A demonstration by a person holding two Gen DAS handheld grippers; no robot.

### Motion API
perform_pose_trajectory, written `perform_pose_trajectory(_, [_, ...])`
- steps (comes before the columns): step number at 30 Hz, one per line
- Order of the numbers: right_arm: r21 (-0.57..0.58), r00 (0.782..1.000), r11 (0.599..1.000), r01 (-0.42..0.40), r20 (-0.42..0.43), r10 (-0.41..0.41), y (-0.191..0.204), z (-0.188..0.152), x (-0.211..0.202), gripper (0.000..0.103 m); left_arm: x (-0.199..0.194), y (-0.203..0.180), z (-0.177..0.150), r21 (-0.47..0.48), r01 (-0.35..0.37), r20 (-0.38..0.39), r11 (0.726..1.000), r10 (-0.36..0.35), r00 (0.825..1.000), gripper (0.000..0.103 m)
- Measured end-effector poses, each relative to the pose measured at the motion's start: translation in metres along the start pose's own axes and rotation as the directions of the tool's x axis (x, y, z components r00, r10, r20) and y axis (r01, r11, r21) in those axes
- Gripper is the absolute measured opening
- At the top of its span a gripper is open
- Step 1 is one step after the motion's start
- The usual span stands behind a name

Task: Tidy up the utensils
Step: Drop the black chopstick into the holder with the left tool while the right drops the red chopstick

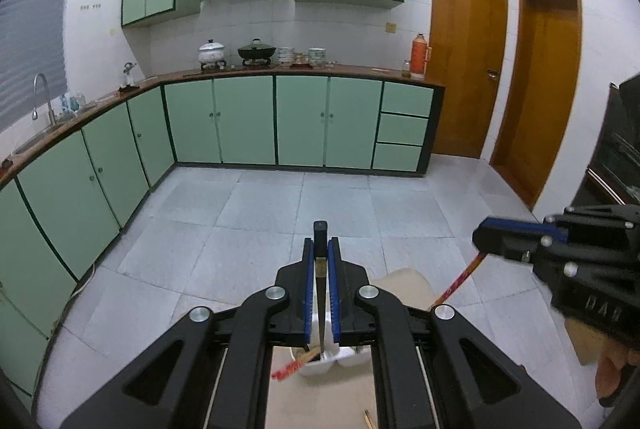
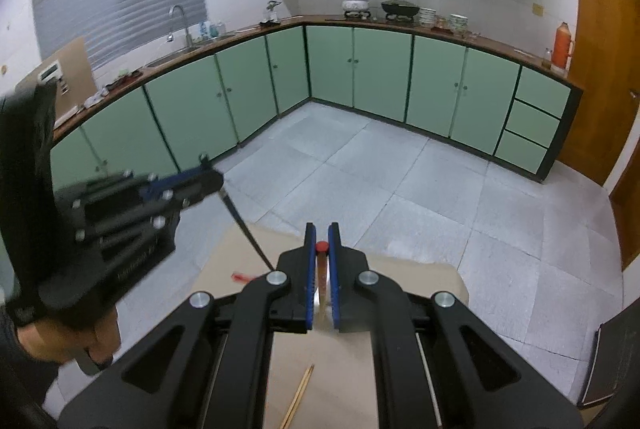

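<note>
Beige table (image 2: 420, 277) lay below both claws, at 6 o'clock in each view. On it stood a white holder (image 1: 320, 365), a red-patterned chopstick (image 1: 290, 369) leaning in it. The left claw (image 1: 321, 269) pinched a dark chopstick (image 1: 320, 293) aimed down at the holder; the right claw (image 2: 321, 269) pinched a red-tipped chopstick (image 2: 321, 279). A loose wooden pair (image 2: 298, 397) remained on the table, so sorting seemed about half done.
</note>
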State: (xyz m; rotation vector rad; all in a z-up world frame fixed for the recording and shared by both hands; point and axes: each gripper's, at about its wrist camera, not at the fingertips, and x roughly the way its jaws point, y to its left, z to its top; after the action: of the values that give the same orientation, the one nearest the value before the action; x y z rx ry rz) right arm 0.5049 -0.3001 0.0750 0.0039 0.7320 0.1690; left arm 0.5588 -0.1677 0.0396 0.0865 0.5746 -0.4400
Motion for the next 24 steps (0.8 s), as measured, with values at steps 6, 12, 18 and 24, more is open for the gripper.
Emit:
perform_pose_trajectory(6, [0.034, 0.999, 0.999, 0.038, -0.028, -0.037, -0.024, 0.002, 0.055, 0.005, 0.053, 0.021, -0.020, -0.062, 0.004, -0.026, 0.998, -0.006, 1.000, 0.007])
perform_pose_trajectory(12, [0.086, 0.997, 0.996, 0.036, -0.074, -0.030, -0.044, -0.012, 0.098, 0.005, 0.093, 0.034, -0.044, -0.104, 0.020, -0.060, 0.994, -0.026, 0.998, 0.007])
perform_pose_trajectory(18, [0.133, 0.996, 0.991, 0.025, -0.088, -0.014, -0.053, -0.029, 0.113, 0.015, 0.107, 0.043, -0.063, -0.119, 0.012, -0.086, 0.993, -0.023, 0.996, 0.007])
perform_pose_trajectory(24, [0.147, 0.998, 0.989, 0.029, -0.054, -0.022, -0.060, -0.040, 0.093, 0.015, 0.077, 0.051, -0.065, -0.094, 0.004, -0.053, 0.996, -0.009, 0.999, 0.015])
